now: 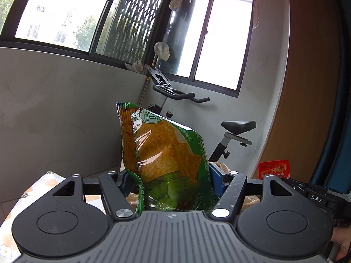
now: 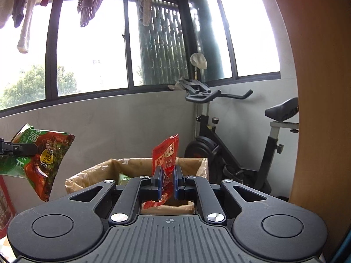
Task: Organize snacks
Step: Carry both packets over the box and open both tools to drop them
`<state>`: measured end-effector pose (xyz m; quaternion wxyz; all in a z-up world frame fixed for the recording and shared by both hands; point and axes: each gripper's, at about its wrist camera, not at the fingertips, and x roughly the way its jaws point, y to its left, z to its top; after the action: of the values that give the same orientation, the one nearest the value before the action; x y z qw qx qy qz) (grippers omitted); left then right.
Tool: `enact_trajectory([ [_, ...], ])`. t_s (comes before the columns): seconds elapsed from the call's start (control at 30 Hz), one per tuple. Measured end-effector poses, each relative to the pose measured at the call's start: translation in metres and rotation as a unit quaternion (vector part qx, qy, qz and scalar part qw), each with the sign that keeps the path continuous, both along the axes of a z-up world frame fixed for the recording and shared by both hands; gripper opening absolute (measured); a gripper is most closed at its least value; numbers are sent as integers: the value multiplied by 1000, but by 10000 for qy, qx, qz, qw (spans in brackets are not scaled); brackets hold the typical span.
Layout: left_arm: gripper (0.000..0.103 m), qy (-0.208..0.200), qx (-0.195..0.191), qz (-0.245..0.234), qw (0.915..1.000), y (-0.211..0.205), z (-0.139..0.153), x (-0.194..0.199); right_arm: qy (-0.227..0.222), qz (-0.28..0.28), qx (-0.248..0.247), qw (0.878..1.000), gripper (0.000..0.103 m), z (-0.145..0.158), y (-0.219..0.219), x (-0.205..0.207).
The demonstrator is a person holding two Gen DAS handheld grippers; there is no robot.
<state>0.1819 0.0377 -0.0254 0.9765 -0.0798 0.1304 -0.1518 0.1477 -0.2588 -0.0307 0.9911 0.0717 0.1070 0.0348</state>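
Your left gripper (image 1: 169, 175) clamped a green bag of chips (image 1: 162, 151), its blue pads pressed against both sides of the bag's lower half. The bag stood upright between the fingers, its top crimp tilted left, and its bottom edge was hidden behind the gripper body. From the right wrist view the same bag (image 2: 41, 160) hung at the left edge, partly cut off by the frame.

Your right gripper (image 2: 168, 180) was closed tight on a small red snack packet (image 2: 165, 153), which stuck up above the fingers; its lower end was crumpled between the pads and hard to read. In the left wrist view only the top of that packet (image 1: 274, 168) showed above the other gripper.

Below and behind the right fingers sat an open brown paper bag (image 2: 131, 166); its inside was mostly blocked from view. An exercise bike (image 2: 230, 142) stood against the grey wall, and laundry (image 2: 92, 2) hung over the windows.
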Motion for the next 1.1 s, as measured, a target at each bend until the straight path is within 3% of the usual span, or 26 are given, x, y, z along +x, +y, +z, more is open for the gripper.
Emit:
enact_trajectory([
  [0.3,70,208,63,-164,9996,-18,2,55,70,-112,-67,9999,9,9,5,53],
  [0.43,70,314,183,-254,9990,-36,-5,84,217,-233,3,9995,9,2,6,77],
  [0.57,70,671,221,-281,9971,-53,-22,110,465,-391,-38,9981,9,-15,7,97],
  [0.63,70,837,450,-244,9952,-65,-31,122,588,-444,-95,9972,9,-25,7,101],
  [0.73,70,877,1148,-223,9893,-84,-42,133,724,-457,-136,9962,9,-37,6,104],
  [0.8,71,863,1310,-276,9872,-90,-46,136,771,-455,-101,9959,9,-42,5,105],
  [0.93,78,1255,1040,-624,9847,-89,-48,148,861,-457,-50,9952,10,-49,5,106],
  [1.07,87,1274,937,-450,9864,-81,-51,149,910,-470,-77,9947,14,-51,7,103],
  [1.1,87,1277,909,-420,9868,-78,-51,148,910,-446,-65,9948,20,-51,7,102],
])
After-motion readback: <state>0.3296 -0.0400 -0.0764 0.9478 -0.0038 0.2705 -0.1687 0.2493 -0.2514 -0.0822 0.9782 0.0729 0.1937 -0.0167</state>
